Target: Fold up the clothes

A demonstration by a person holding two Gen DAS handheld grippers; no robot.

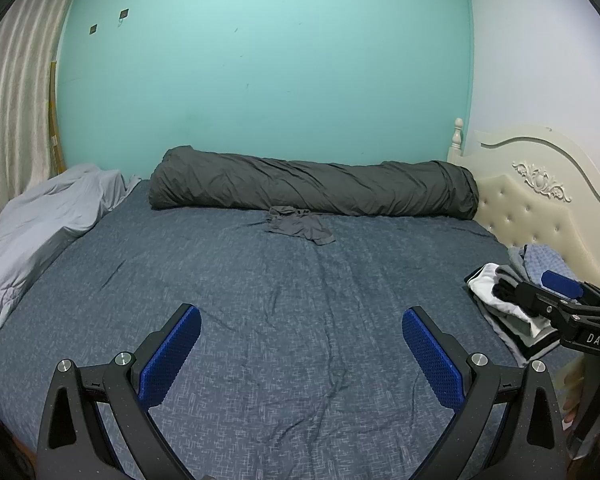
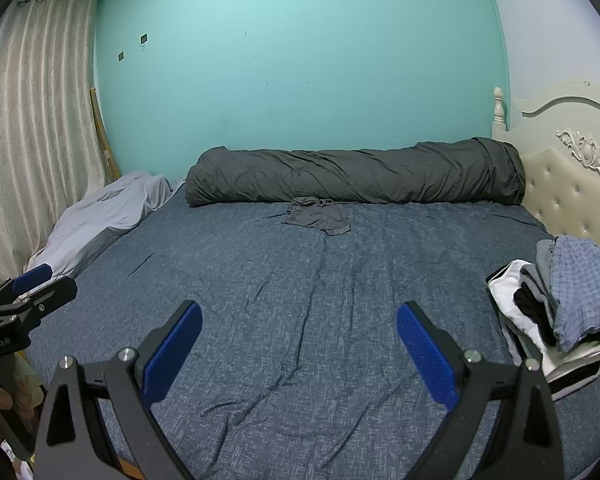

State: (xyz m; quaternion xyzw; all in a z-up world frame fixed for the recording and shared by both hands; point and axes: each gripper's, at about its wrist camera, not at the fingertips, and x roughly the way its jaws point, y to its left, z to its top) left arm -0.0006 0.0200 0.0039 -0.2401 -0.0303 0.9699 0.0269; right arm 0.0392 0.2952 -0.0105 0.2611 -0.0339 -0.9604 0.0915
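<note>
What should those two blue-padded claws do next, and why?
Probably reach forward across the bed toward the crumpled grey shorts lying by the rolled dark duvet. Both the left gripper and the right gripper hover with jaws wide and hold nothing, the shorts are the only loose garment, and a pile of clothes already sits by the headboard.
</note>
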